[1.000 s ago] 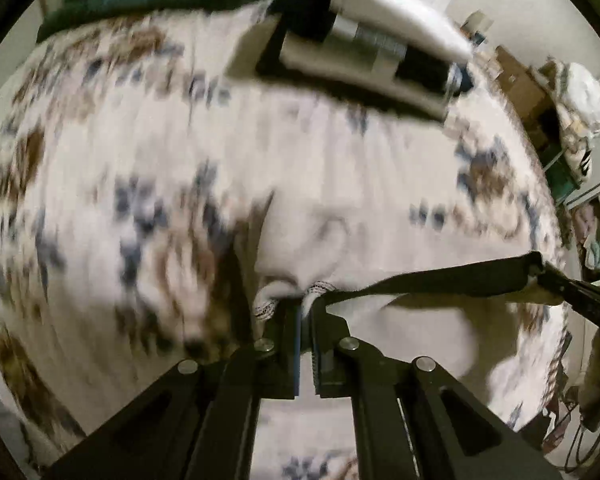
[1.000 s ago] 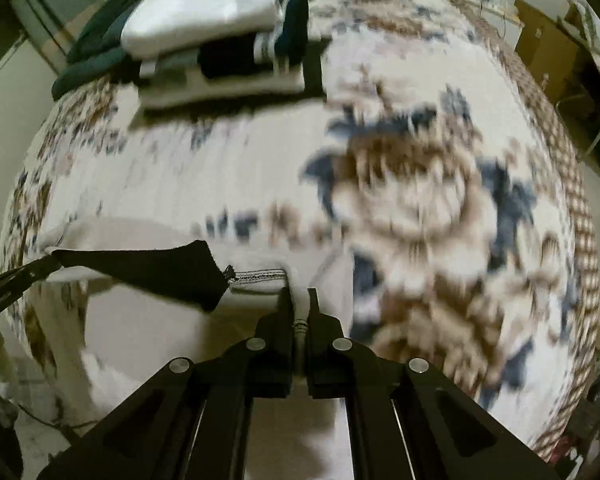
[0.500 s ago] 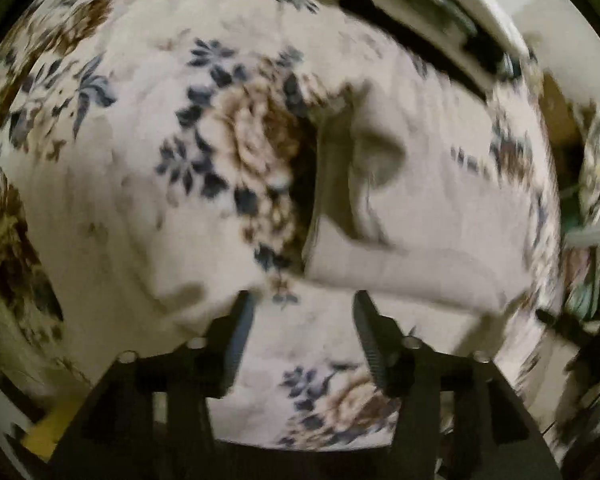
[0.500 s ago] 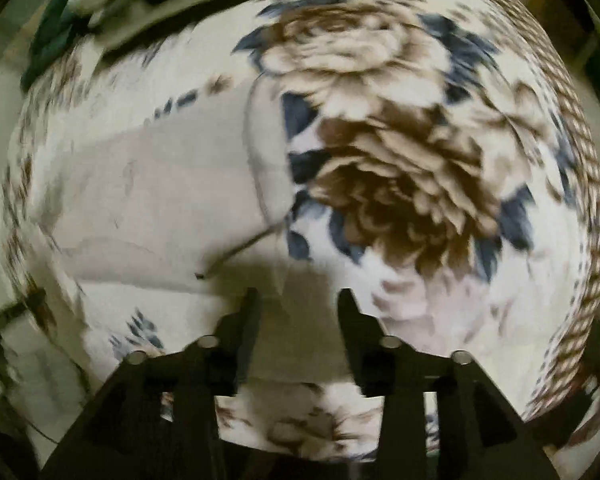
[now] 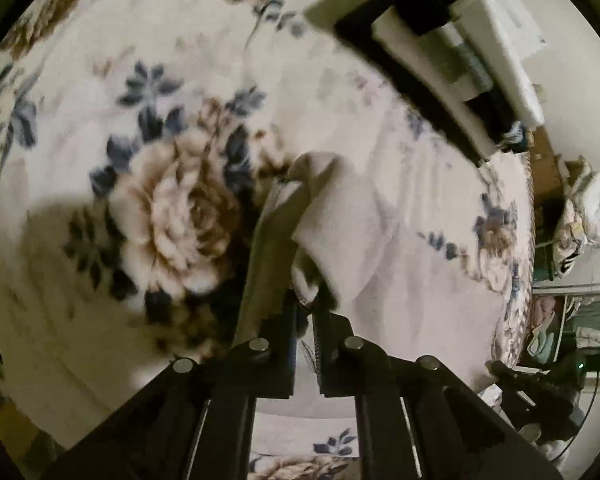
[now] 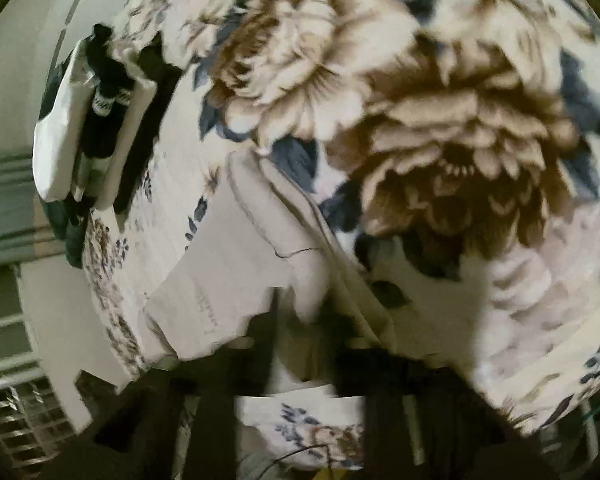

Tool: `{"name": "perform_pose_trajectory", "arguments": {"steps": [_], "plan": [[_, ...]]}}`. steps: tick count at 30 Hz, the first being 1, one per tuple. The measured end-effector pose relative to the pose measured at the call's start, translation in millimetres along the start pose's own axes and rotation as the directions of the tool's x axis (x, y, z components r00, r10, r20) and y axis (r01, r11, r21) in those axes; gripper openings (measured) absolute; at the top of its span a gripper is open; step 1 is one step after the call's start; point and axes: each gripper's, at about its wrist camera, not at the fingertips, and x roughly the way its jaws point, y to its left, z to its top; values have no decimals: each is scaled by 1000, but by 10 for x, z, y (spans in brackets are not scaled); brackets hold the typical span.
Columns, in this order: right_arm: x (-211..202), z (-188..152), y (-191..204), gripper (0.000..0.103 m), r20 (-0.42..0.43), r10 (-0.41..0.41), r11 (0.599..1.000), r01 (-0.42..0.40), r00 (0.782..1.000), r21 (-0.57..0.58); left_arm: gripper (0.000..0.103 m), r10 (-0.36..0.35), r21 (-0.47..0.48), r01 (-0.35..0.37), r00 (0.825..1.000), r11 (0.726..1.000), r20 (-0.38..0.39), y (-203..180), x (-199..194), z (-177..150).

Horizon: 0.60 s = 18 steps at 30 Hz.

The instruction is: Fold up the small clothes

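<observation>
left gripper (image 5: 305, 312): angled steeply down, jaws pinched nearly together
right gripper (image 6: 300, 344): angled down too, blurry, jaws closed up

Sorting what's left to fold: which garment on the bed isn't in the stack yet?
The beige garment, lying apart from the folded stack on the floral blanket. Both grippers, left and right, pinch its near edge; the stack sits untouched.

The left gripper (image 5: 305, 312) is matte black: two flat angular fingers (image 5: 278, 344) widen toward the camera, each linkage pinned with round silver screws (image 5: 259, 345), and the inner faces are ribbed. The right gripper (image 6: 304, 344) is the same black build, blurred, with pale screw heads barely showing.
</observation>
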Motion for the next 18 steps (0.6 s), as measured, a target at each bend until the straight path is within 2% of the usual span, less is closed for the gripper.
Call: {"name": "perform_pose_trajectory", "arguments": {"steps": [5, 7, 9, 11, 13, 14, 16, 17, 18], "plan": [[-293, -73, 141, 5, 23, 24, 999, -23, 999, -35, 5, -46, -68, 49, 998, 996, 45, 122, -359, -61], [-378, -116, 93, 4, 17, 12, 1000, -12, 1000, -25, 5, -52, -99, 55, 998, 994, 36, 184, -444, -124], [-405, -164, 5, 4, -2, -11, 1000, 11, 1000, -17, 5, -29, -96, 30, 999, 995, 17, 224, -429, -200], [-324, -206, -116, 4, -36, -67, 998, 67, 997, -12, 5, 11, -95, -13, 1000, 995, -17, 300, -290, -296], [-228, -234, -257, 5, -63, -110, 994, 110, 992, -5, 7, 29, -126, -40, 996, 991, -90, 455, -77, -406], [-147, -240, -302, 5, -83, -137, 991, 136, 987, -16, 8, 22, -155, -43, 991, 987, -135, 530, 12, -448], [21, -244, -289, 7, -115, -231, 970, 220, 966, -102, 11, -8, -184, -23, 986, 983, -164, 555, 14, -493], [61, -249, -242, 9, -117, -268, 956, 249, 956, -154, 15, -9, -179, -20, 987, 984, -163, 524, -47, -499], [70, -250, -206, 14, -118, -273, 952, 250, 955, -178, 25, 4, -169, -31, 987, 985, -160, 492, -110, -502]]}}
